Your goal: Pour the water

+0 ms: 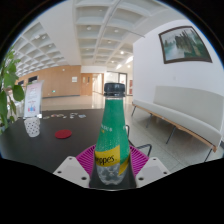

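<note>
A green plastic bottle [112, 130] with a yellow label and a green cap stands upright between my fingers. My gripper [111, 166] is shut on the bottle's lower body, with the magenta pads [84, 157] pressed on both sides. A white paper cup [33, 127] stands on the dark table [55, 143] to the far left, beyond the fingers. A small red lid or coaster [63, 133] lies on the table between the cup and the bottle.
A white sign stand [33, 98] is behind the cup, with plant leaves [10, 85] at the left. A white bench [180, 118] runs along the right wall under a framed picture [185, 43]. An open hall floor lies beyond.
</note>
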Tool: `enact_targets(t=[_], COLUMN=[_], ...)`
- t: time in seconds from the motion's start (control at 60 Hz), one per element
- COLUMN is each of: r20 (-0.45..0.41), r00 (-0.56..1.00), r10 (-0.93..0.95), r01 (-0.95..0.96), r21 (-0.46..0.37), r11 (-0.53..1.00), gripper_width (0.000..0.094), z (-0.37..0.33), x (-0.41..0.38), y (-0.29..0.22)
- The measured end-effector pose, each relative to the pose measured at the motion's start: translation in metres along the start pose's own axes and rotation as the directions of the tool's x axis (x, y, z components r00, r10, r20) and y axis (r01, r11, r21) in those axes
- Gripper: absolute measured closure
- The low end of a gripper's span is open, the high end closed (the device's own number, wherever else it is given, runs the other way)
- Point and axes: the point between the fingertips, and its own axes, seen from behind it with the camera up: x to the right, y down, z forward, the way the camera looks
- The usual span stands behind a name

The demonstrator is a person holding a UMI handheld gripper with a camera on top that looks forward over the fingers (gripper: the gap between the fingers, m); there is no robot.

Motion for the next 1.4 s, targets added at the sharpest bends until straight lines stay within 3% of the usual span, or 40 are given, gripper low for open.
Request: enact_targets(t=[0.067, 0.2, 0.417, 0.533, 0.683, 0.85, 1.067, 1.267, 1.4], r20=[-0.039, -0.130, -0.462, -0.566, -0.656, -0.670, -0.625, -0.586, -0.623], r00=[0.999, 0.985, 0.749, 0.533, 0.134, -0.248, -0.534, -0.588, -0.393], r10=[-0.014, -0.116, -0.474, -0.629, -0.743, -0.700, -0.570, -0.557, -0.677], r01=[0.014, 0.120, 0.547, 0.779, 0.983, 0.955, 0.749, 0.703, 0.838], r21=[0.008, 0.025, 0.029, 0.038, -0.006, -0.047, -0.036, -0.030, 0.062], r11=[1.000, 0.993, 0.837, 0.626, 0.183, -0.293, -0.662, -0.710, -0.543], gripper_width=[0.0513, 0.0515, 0.0514, 0.0514, 0.0512, 0.0516, 0.0516, 0.0514, 0.0514], z=[-0.002, -0.009, -0.016, -0.005, 0.009, 0.046, 0.096, 0.114, 0.101], x=[0.009, 0.026, 0.064, 0.013, -0.097, -0.238, -0.347, -0.355, -0.347], y=[-0.007, -0.042, -0.190, -0.278, -0.357, -0.341, -0.239, -0.206, -0.248])
